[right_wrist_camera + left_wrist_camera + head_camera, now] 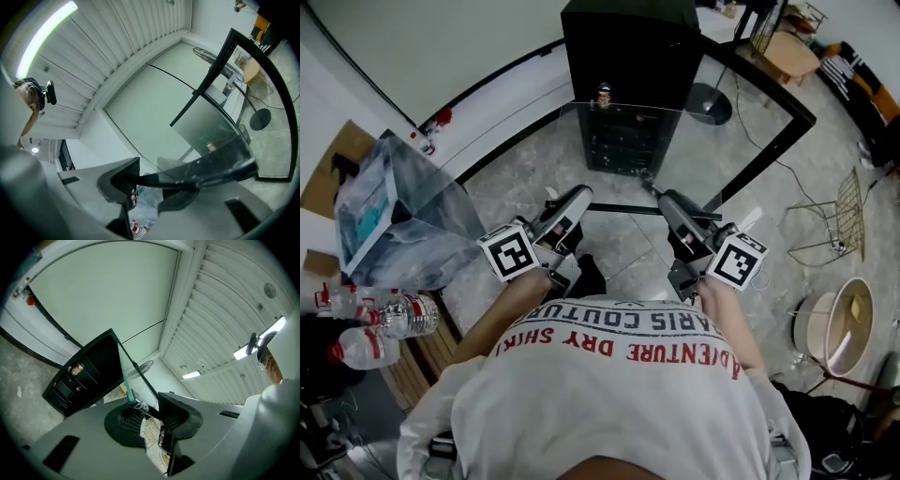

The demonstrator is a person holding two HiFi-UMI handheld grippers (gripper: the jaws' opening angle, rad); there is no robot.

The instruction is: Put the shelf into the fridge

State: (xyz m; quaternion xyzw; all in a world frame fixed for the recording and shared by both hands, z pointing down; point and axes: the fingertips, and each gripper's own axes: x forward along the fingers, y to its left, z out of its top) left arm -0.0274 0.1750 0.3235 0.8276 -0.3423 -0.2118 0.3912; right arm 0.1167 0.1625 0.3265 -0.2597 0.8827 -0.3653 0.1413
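Observation:
The shelf is a clear glass pane [623, 155] with a black strip along its near edge [623, 209]. I hold it flat in front of the black fridge [628, 47], which has a can [603, 94] inside. My left gripper [581, 197] is shut on the shelf's near left corner, and my right gripper [661, 199] is shut on its near right corner. In the left gripper view the green glass edge [125, 378] runs into the gripper [147, 411], towards the fridge [89, 371]. In the right gripper view the black strip [206, 174] lies across the gripper [150, 180].
The fridge's glass door with a black frame [773, 127] stands open to the right. A plastic-wrapped box [394, 206] and water bottles [384, 317] sit at the left. A fan base [712, 103], a wire rack [834, 220] and a round tub [848, 323] are on the right.

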